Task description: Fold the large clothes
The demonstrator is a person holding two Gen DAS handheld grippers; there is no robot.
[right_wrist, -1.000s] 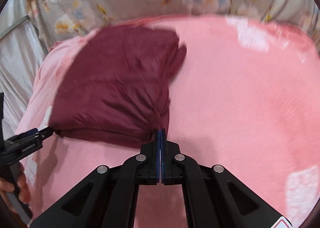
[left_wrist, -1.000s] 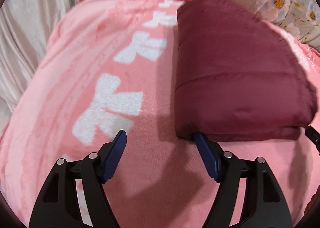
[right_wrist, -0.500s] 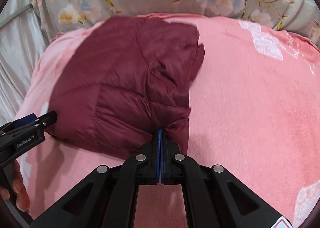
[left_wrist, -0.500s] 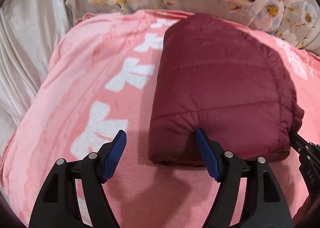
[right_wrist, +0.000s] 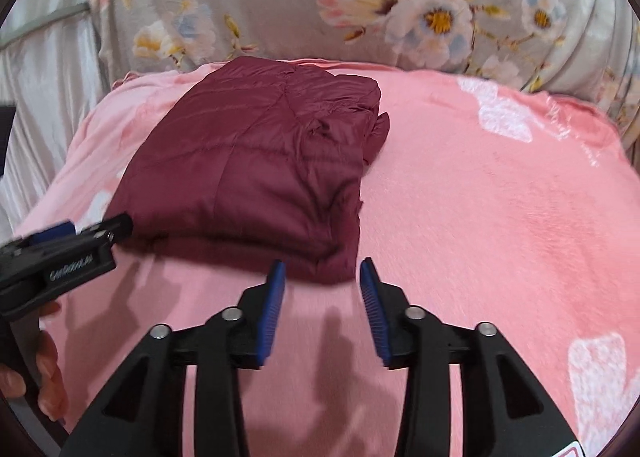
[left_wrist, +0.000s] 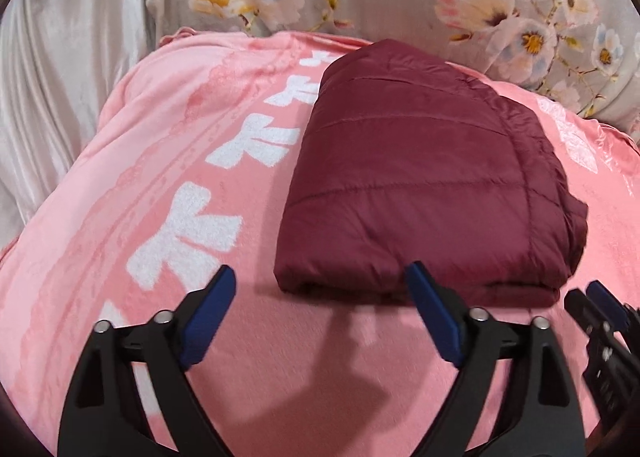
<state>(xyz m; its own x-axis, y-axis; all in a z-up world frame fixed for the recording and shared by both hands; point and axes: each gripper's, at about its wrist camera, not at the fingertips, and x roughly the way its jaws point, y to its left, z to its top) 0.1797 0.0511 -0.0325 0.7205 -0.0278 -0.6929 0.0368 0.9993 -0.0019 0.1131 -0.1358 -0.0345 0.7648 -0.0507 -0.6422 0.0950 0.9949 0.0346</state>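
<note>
A dark red quilted jacket [left_wrist: 420,177] lies folded into a compact bundle on the pink blanket [left_wrist: 120,177]; it also shows in the right wrist view [right_wrist: 256,161]. My left gripper [left_wrist: 320,289] is open and empty, just short of the bundle's near edge. It shows from the side in the right wrist view [right_wrist: 92,233]. My right gripper [right_wrist: 322,277] is open and empty, just short of the bundle's near right corner. Its tip shows at the right edge of the left wrist view [left_wrist: 600,305].
The pink blanket [right_wrist: 500,217] with white patterns covers the bed. A grey floral cover [right_wrist: 400,9] lies behind it. Pale satin fabric [left_wrist: 60,77] hangs at the left. My bare hand [right_wrist: 44,373] holds the left gripper's handle.
My right gripper has opened and let go of the jacket's corner. Both grippers have drawn back from the bundle, which now lies flat and still.
</note>
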